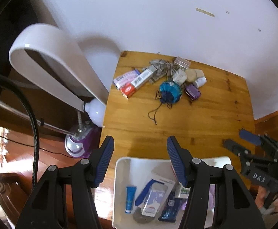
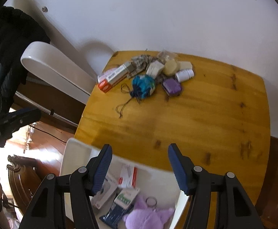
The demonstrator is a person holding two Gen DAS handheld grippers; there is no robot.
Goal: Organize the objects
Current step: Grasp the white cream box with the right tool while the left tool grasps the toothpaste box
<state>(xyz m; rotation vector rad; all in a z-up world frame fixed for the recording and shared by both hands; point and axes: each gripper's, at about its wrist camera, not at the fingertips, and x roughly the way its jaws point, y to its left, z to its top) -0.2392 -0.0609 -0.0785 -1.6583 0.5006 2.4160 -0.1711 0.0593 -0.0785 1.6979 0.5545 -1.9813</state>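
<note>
My left gripper [image 1: 140,160] has its jaws apart with nothing between them, and so does my right gripper [image 2: 140,164]; both hang above the near edge of the wooden table [image 1: 196,122]. Just under and behind both sets of fingertips sits the white tray [image 1: 120,171], already holding a blue tube [image 1: 129,198], small boxes and a purple plush toy [image 2: 148,217]. Well ahead of both grippers, against the wall, lies the unsorted heap: a red-ended box [image 1: 133,86], a blue pouch [image 1: 170,91] with loose cord, a purple tin [image 1: 192,93] and a white bottle [image 2: 184,75].
</note>
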